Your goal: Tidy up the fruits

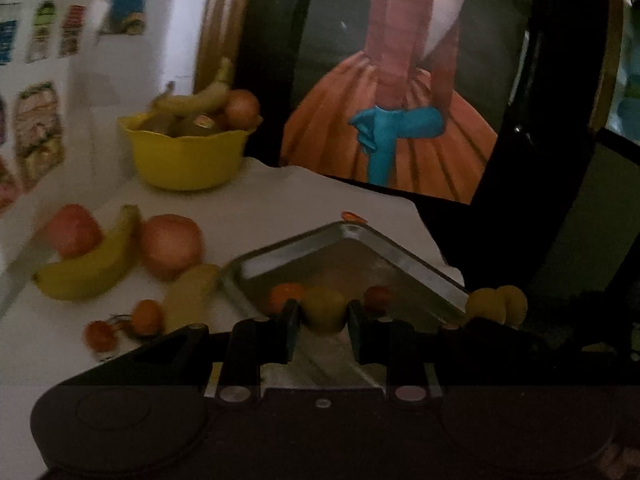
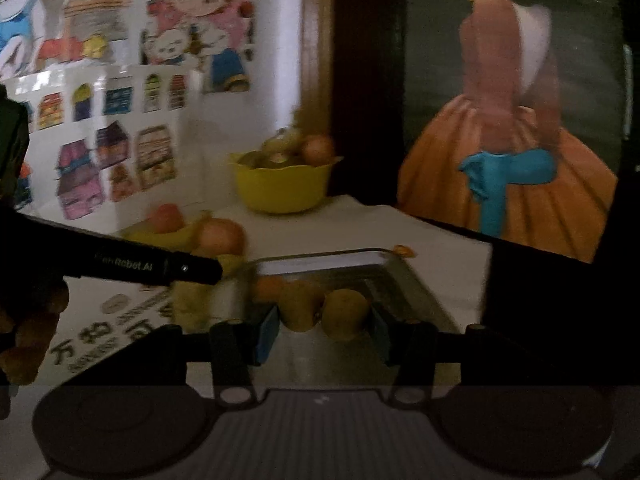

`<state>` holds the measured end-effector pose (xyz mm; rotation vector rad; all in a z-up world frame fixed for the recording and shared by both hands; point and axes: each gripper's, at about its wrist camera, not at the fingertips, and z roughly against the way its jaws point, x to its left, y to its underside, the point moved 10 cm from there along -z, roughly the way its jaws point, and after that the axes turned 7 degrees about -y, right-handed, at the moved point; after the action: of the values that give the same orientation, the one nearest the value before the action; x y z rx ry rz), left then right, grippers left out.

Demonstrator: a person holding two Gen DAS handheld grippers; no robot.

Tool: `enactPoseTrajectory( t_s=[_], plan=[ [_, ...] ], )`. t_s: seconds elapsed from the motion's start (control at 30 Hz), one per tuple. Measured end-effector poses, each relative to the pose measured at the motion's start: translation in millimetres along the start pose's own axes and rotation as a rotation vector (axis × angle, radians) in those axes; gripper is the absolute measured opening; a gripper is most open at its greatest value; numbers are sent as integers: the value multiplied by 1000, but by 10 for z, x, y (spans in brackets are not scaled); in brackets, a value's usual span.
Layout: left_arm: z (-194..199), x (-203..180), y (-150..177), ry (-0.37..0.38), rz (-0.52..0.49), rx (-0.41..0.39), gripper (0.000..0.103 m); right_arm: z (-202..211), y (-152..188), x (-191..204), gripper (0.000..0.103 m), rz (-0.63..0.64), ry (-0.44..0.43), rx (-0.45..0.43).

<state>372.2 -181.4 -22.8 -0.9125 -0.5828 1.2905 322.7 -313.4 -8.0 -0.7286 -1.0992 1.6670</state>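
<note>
Roughly midway: left gripper [image 1: 323, 320] clamps a yellow fruit [image 1: 323, 312] and right gripper [image 2: 325, 330] clamps a two-lobed yellow fruit [image 2: 324, 312] over the metal tray [image 1: 420, 264], while apples [image 1: 170, 246] and bananas [image 1: 92, 268] wait at nine o'clock.

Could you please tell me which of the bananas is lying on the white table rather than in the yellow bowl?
The yellow curved banana lying between the two pink-red round apples on the white table; the others sit piled in the yellow bowl.
</note>
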Motion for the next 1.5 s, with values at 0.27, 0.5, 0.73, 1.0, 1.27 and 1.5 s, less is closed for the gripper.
enactPoseTrajectory(
  t_s=[0.27, 0.5, 0.73, 1.0, 1.27, 1.5],
  plan=[
    [-406, -163, 76, -2, -29, 40, 28, -182, 174, -352, 54, -37, 26, 31],
    [-584, -180, 114, -13, -47, 58, 28, -400, 276, -402, 54, -41, 6, 67],
    [-654, -198, 140, -15, -58, 66, 28, -499, 312, -394, 54, -35, 0, 91],
    [-690, -208, 171, -13, -61, 74, 28, -567, 366, -388, 54, -30, 2, 122],
    [-712, -203, 207, -21, -62, 90, 28, -612, 409, -370, 55, -30, 3, 143],
    [-735, -204, 220, -20, -63, 104, 29, -612, 423, -363, 56, -31, 7, 146]
  ],
)
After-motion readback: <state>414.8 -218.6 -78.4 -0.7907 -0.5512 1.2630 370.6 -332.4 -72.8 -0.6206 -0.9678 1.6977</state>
